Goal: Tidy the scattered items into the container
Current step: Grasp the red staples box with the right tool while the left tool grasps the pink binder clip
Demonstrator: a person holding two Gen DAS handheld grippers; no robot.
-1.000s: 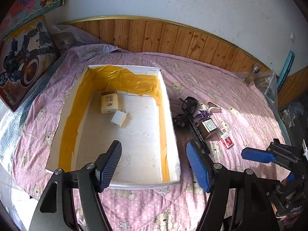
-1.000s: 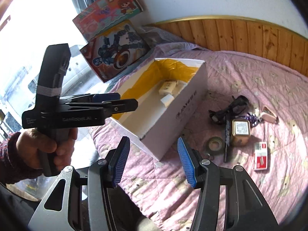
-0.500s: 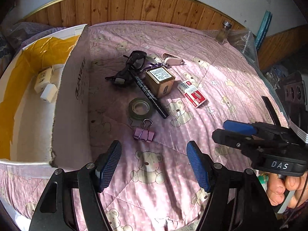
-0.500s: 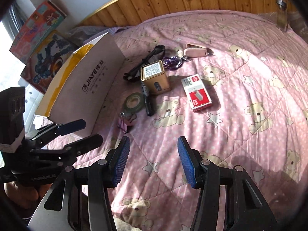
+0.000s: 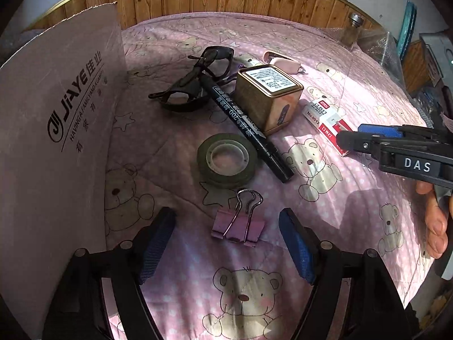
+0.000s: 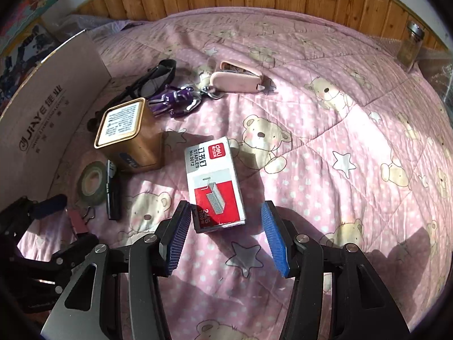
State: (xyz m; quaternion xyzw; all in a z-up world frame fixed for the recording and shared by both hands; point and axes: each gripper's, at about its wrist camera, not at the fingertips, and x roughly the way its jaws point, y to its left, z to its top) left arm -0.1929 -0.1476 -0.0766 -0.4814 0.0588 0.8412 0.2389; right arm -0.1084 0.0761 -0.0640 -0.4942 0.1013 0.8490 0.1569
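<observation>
Hovering our left gripper [image 5: 226,243], jaws apart, around the binder clip [image 5: 237,226] lying beside the cardboard box [image 5: 56,141]; light, stiff, best pinched across its body. Our right gripper [image 6: 226,232], also spread, straddles the staple box [image 6: 213,187]: small, rigid, crushable.

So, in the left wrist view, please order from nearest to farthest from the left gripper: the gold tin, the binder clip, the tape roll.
1. Pink metal binder clip, between the left gripper fingers.
2. Dark round tape roll, just beyond.
3. Gold square tin, farther, right.
</observation>
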